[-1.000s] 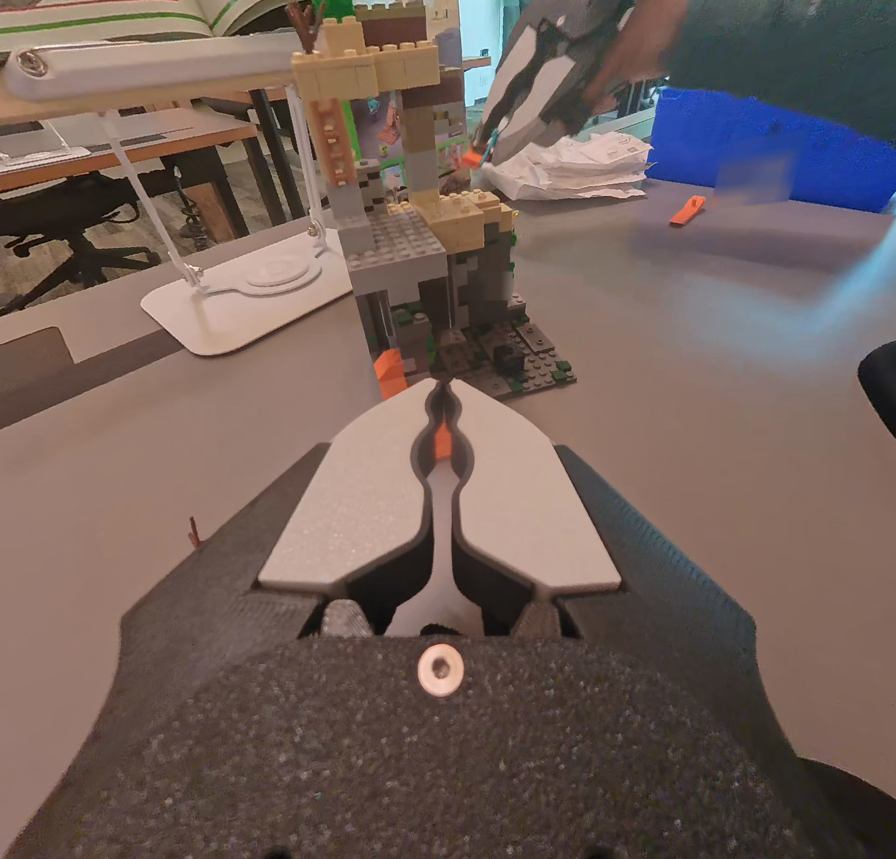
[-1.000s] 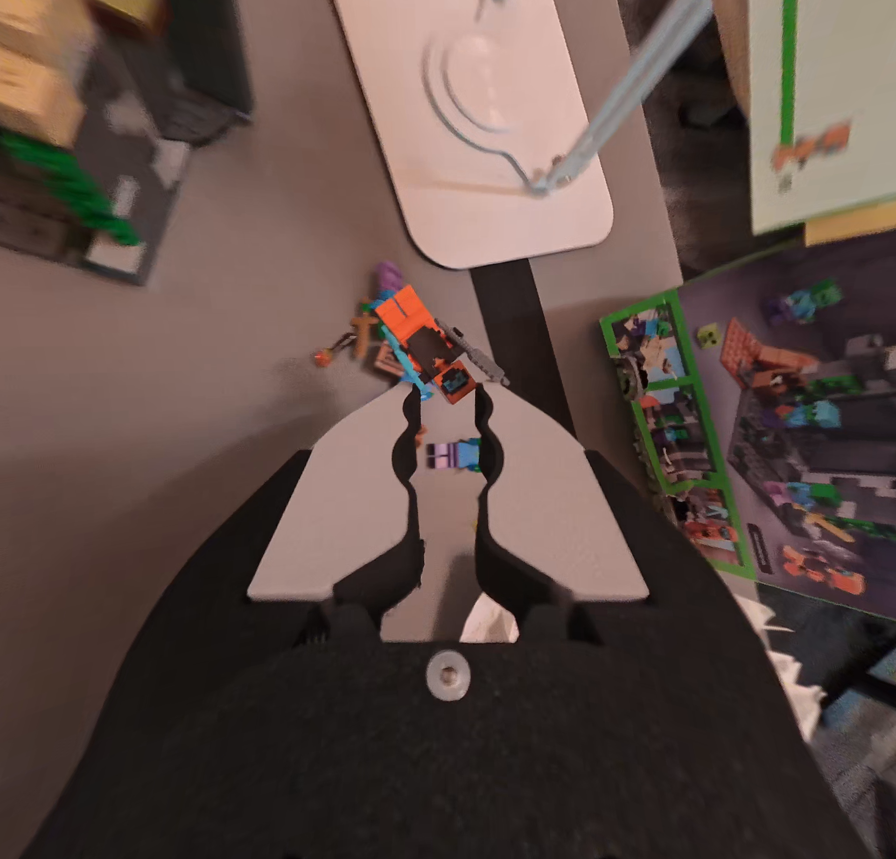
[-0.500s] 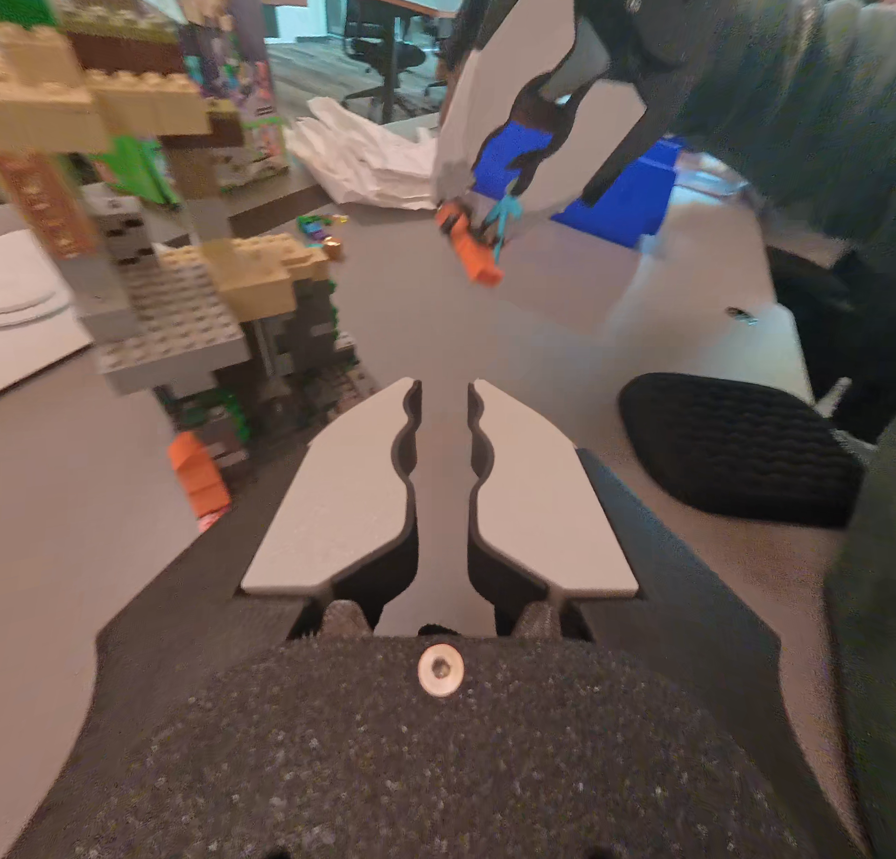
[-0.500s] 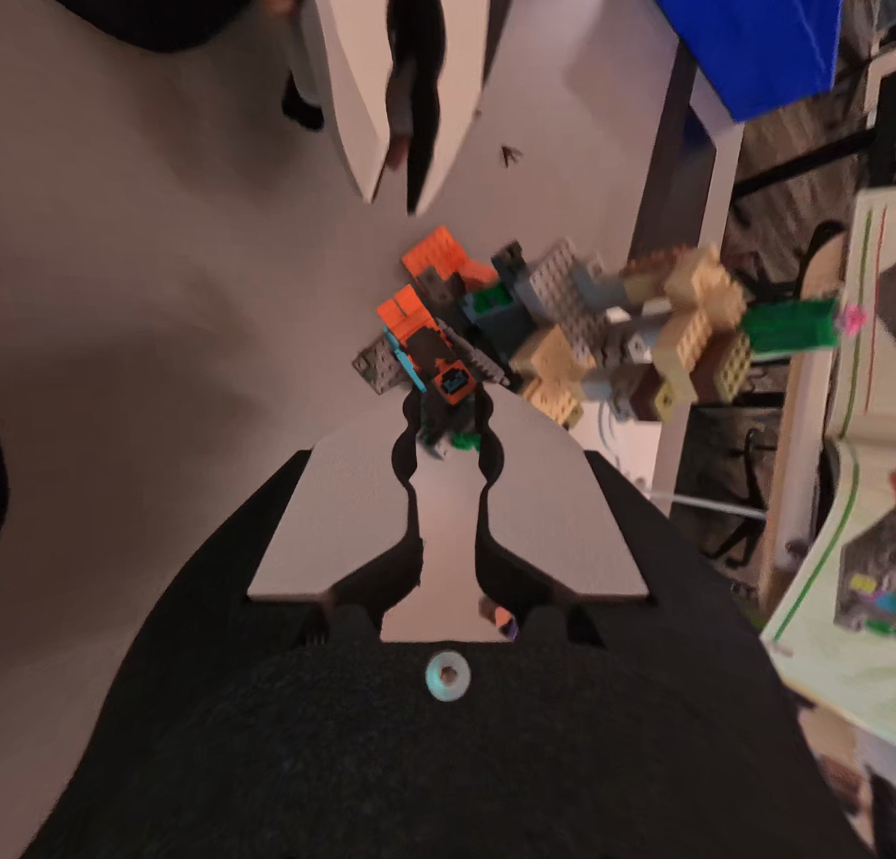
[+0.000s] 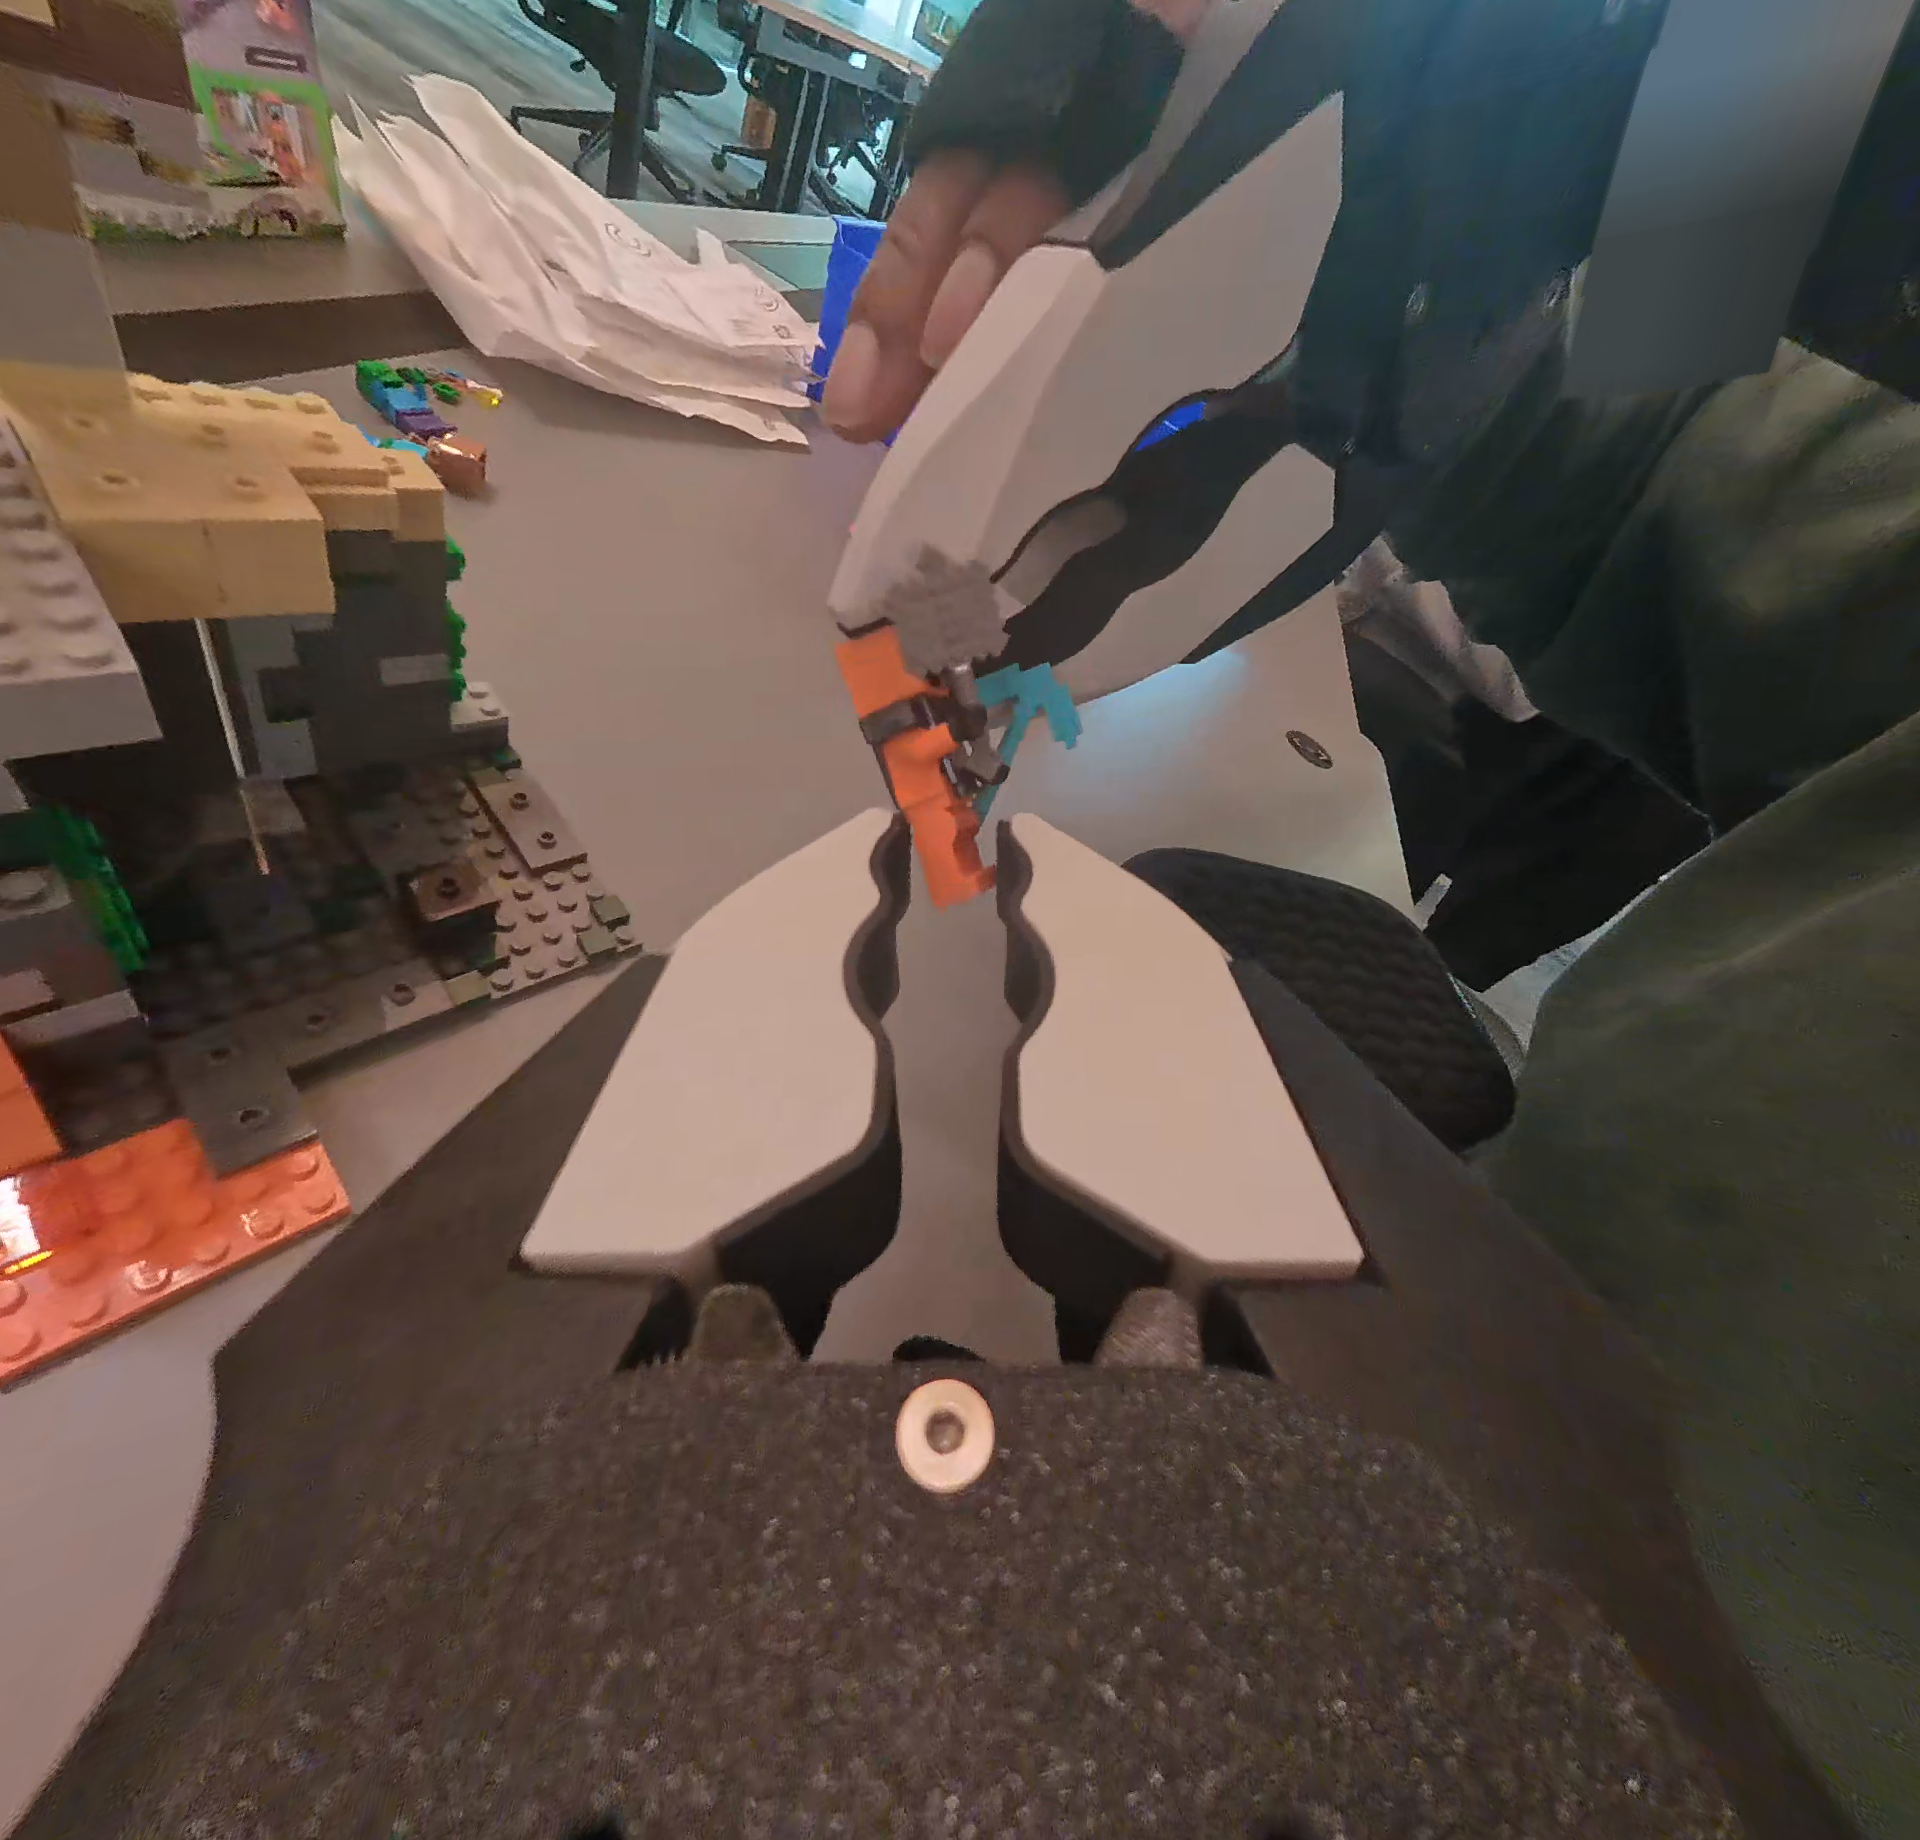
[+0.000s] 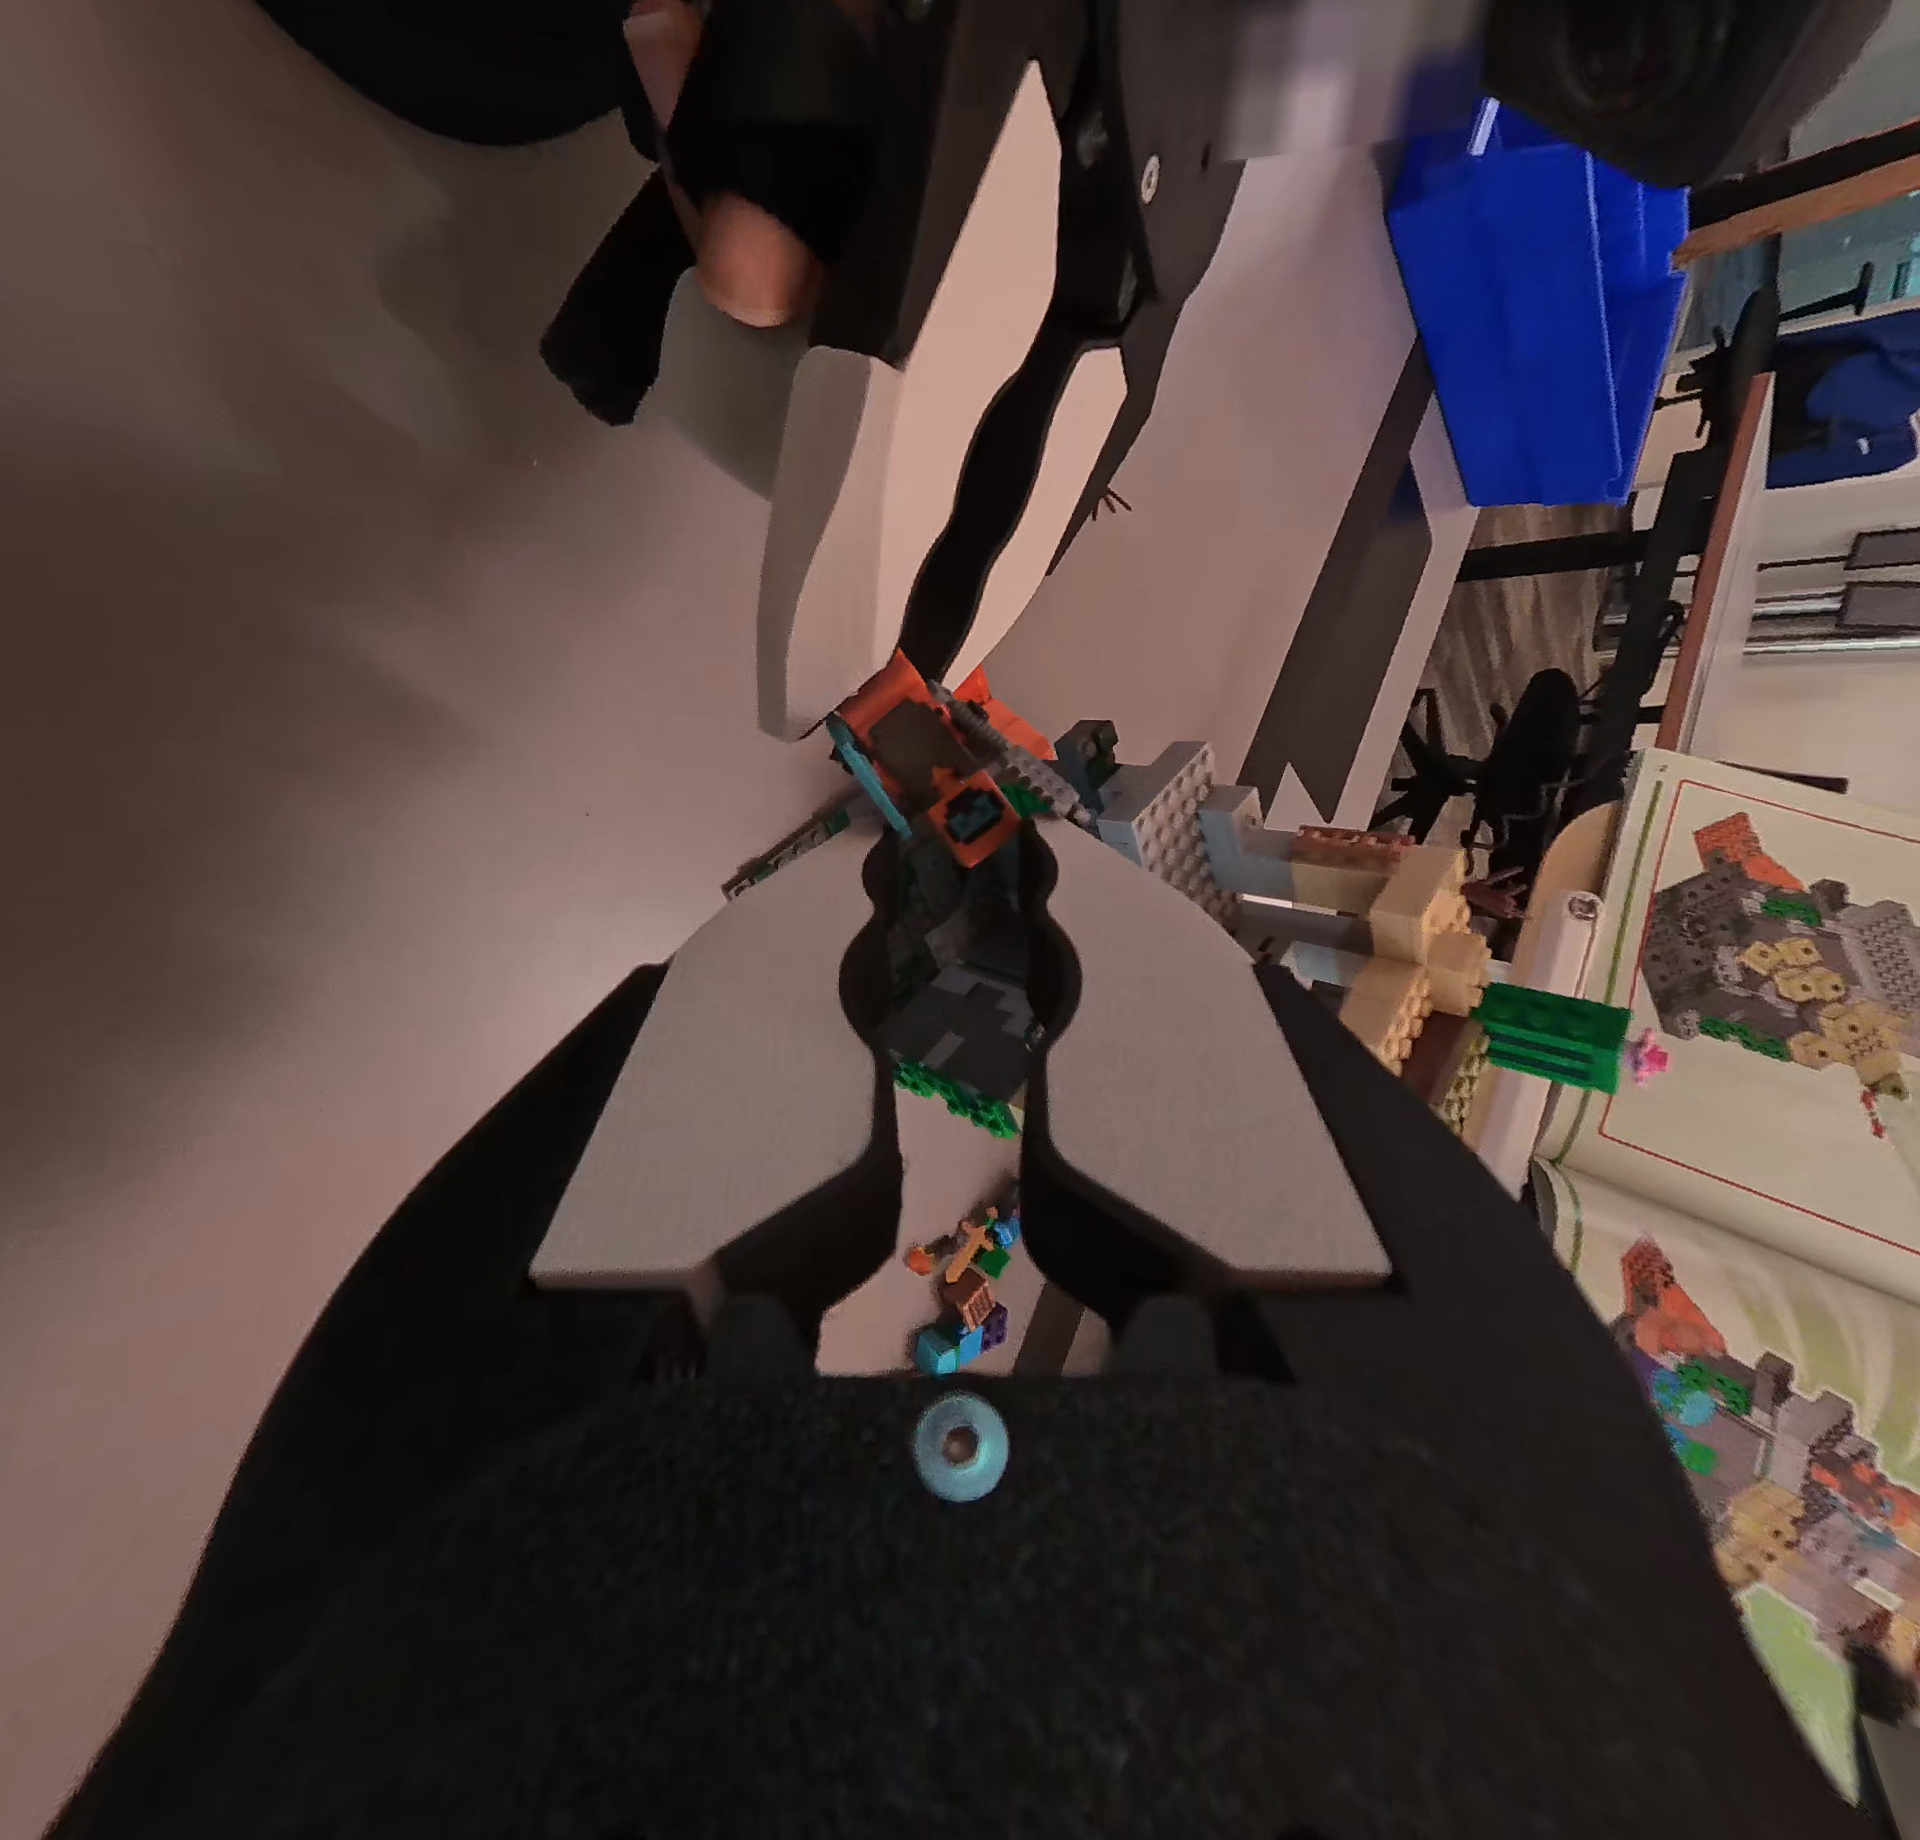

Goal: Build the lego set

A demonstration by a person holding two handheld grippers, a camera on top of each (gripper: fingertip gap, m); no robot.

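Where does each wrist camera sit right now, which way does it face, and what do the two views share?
Left wrist view: on the left gripper, facing along the table at the orange minifigure the right gripper holds; a gloved hand shows.
Right wrist view: on the right gripper, angled down over the lego build; the left gripper and a thumb show.
Shared: minifigure, both grippers, lego build.

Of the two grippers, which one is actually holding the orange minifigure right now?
The right gripper: it pinches the orange minifigure by its head end. The left gripper is open, only bracketing the legs.
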